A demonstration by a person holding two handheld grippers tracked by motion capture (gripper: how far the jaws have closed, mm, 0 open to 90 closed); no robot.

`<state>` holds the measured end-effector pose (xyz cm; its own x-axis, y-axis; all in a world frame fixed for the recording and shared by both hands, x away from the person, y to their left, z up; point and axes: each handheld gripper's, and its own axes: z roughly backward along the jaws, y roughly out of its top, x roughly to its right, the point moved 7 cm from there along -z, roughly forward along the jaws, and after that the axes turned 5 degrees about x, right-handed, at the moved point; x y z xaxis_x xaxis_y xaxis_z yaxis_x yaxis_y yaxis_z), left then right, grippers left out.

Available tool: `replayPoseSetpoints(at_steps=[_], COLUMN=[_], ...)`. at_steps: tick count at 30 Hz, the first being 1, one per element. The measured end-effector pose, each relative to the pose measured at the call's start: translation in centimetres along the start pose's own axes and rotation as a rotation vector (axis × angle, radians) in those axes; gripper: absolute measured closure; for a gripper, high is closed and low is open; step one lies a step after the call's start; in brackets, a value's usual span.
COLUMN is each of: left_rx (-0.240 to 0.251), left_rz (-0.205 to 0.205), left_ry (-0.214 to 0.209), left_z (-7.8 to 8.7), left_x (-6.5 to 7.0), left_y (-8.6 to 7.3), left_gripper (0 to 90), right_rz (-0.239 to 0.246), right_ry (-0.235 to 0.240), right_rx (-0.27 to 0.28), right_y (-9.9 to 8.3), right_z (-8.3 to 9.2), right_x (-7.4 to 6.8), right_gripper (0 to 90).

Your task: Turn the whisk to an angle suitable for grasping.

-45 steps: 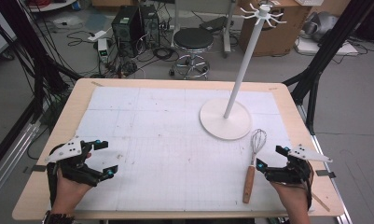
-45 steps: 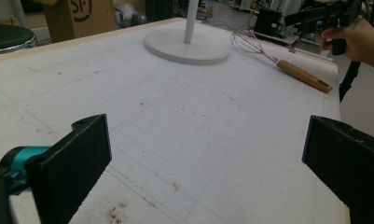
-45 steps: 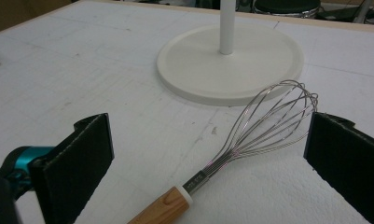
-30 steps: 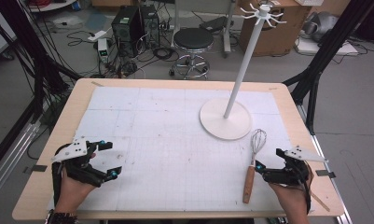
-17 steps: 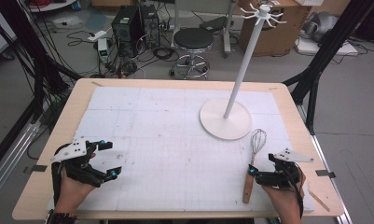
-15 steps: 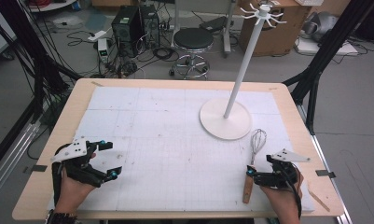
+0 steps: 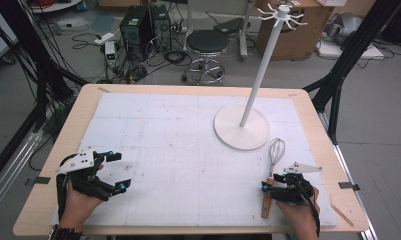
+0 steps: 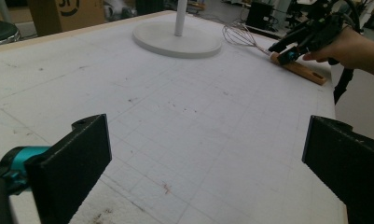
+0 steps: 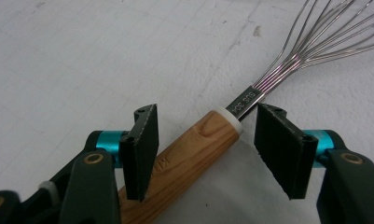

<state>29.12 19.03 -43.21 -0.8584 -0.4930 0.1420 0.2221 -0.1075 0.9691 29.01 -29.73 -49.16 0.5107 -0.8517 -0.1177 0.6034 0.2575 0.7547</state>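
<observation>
a whisk (image 7: pixel 270 175) lies flat on the white-covered tabletop (image 7: pixel 178 130), near the right front edge, its wire loops pointing to the far side and its wooden handle toward the person. the right hand-held gripper (image 7: pixel 274 189) sits low over the handle's upper end. in the right gripper view its two black jaws straddle the wood just below the white collar, one on each side, with a gap on the right; the hand-held gripper is released and not yet squeezing. that spot looks chosen for grip, i think: the thick wood gives the flat pads more to bite on than the thin steel stem (image 9: pixel 245 102), and it sits close to the whisk's balance point.

just beyond the whisk, on the far right, stands a white stand (image 7: pixel 242 127) with a round base, a leaning pole and a ring of hooks at the top, well above the tabletop. it seems the likely place for hanging the whisk.

the left hand-held gripper (image 7: pixel 117 171) rests at the near left, well apart from everything, jaws spread wide and holding nothing, apparently kept out of the way.
</observation>
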Motion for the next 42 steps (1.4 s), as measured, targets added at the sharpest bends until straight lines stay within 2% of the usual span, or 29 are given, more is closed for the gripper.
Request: replayPoseSetpoints(at_steps=[10, 14, 20, 23, 27, 31, 32, 33, 35, 37, 39, 40, 42], left_rx=[0.005, 0.005, 0.008, 0.007, 0.011, 0.008, 0.008, 0.009, 0.011, 0.009, 0.005, 0.004, 0.008], left_rz=[0.000, 0.002, 0.002, 0.002, 0.005, 0.004, 0.004, 0.003, 0.006, 0.006, 0.002, 0.001, 0.005], left_ry=[-0.004, -0.004, -0.006, -0.005, -0.006, -0.006, -0.007, -0.007, -0.007, -0.007, -0.007, -0.006, -0.006], left_z=[0.0, 0.0, 0.0, 0.0, 0.0, 0.0, 0.0, 0.0, 0.0, 0.0, 0.0, -0.1, -0.1], left_x=[0.0, 0.1, 0.0, 0.0, 0.1, 0.1, 0.1, 0.0, 0.1, 0.0, 0.0, 0.0, 0.1], left_y=[0.0, 0.0, 0.1, 0.1, 0.1, 0.1, 0.1, 0.1, 0.1, 0.1, 0.0, 0.0, 0.1], left_gripper=[1.8, 1.8, 1.8, 1.8, 1.8, 1.8, 1.8, 1.8, 1.8, 1.8, 1.8, 1.8, 1.8], right_rz=[-0.024, 0.000, 0.020, 0.023, 0.054, 0.055, 0.066, 0.084, 0.089, 0.105, 0.099, 0.095, 0.120], right_ry=[0.008, 0.006, 0.037, 0.071, 0.102, 0.105, 0.087, 0.085, 0.083, 0.075, 0.066, 0.078, 0.093], right_rx=[-0.005, -0.014, -0.041, -0.053, -0.056, -0.058, -0.053, -0.060, -0.065, -0.072, -0.080, -0.085, -0.087], right_y=[-0.8, -1.0, -1.4, -1.5, -1.5, -1.5, -1.5, -1.5, -1.5, -1.4, -1.4, -1.4, -1.3], right_z=[1.0, 1.4, 2.0, 2.1, 1.9, 1.7, 1.6, 1.6, 1.6, 1.6, 1.6, 1.7, 1.5], right_x=[0.2, 0.1, -0.5, -1.0, -1.2, -1.6, -1.5, -1.5, -1.6, -1.6, -1.5, -1.6, -1.5], right_gripper=[47.8, 50.2, 55.1, 59.9, 69.3, 57.8, 56.4, 55.7, 55.4, 58.3, 64.5, 70.7, 70.9])
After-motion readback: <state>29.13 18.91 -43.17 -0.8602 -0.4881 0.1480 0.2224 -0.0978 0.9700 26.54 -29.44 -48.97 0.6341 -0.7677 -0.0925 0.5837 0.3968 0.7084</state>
